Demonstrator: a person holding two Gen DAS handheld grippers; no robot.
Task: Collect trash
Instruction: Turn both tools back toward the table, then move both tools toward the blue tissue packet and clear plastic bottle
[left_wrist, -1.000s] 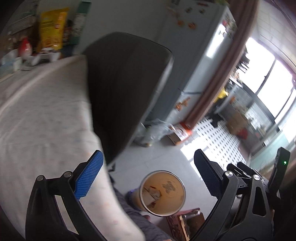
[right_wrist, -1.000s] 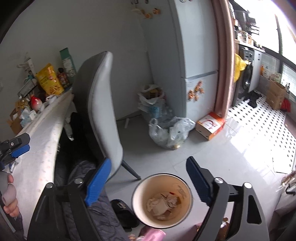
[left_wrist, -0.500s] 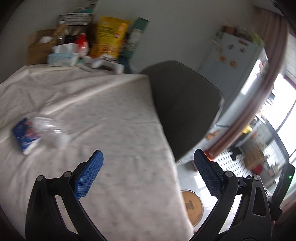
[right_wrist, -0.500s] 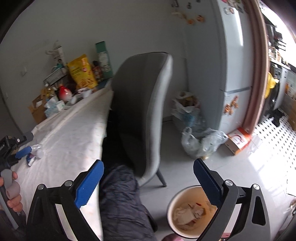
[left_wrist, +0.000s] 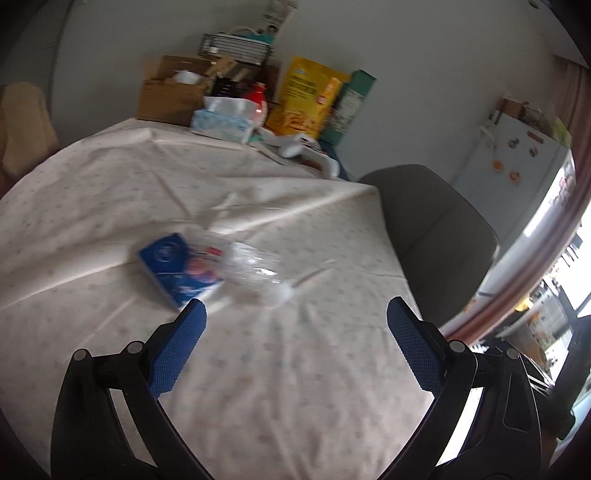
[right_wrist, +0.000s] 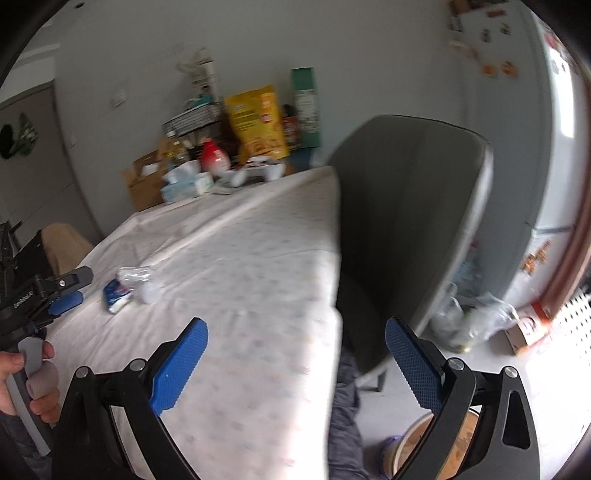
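two open grippers over the table, trash lying ahead

the left gripper (left_wrist: 295, 317) has its two blue fingers (left_wrist: 179, 349) spread wide, and nothing is between them. it points down at a table (left_wrist: 110, 184) with a pale spotted cloth. the trash lies just past the tip of its left finger: a blue packet (left_wrist: 168, 264) and a clear plastic bottle (left_wrist: 255, 275), crumpled and blurry. the two touch each other, with the bottle on the right side of the packet. the packet is very close to the left fingertip, but i cannot tell if they touch.

the right gripper (right_wrist: 297, 341) is spread wide too, and it holds nothing. it hangs near the table's edge, beside a grey chair (right_wrist: 410, 229). from here the same packet (right_wrist: 114, 291) and bottle (right_wrist: 142, 282) are well off to the left, near the left gripper (right_wrist: 68, 291). a hand (right_wrist: 22, 384) grips that gripper's handle.

down on the floor, behind the right finger, a round bin (right_wrist: 417, 448) peeks out. a clear trash bag (right_wrist: 476, 321) sits on the floor past the chair.

at the far end of the table stand a yellow bag (left_wrist: 306, 99), a tissue box (left_wrist: 223, 122) and a cardboard box (left_wrist: 170, 92).
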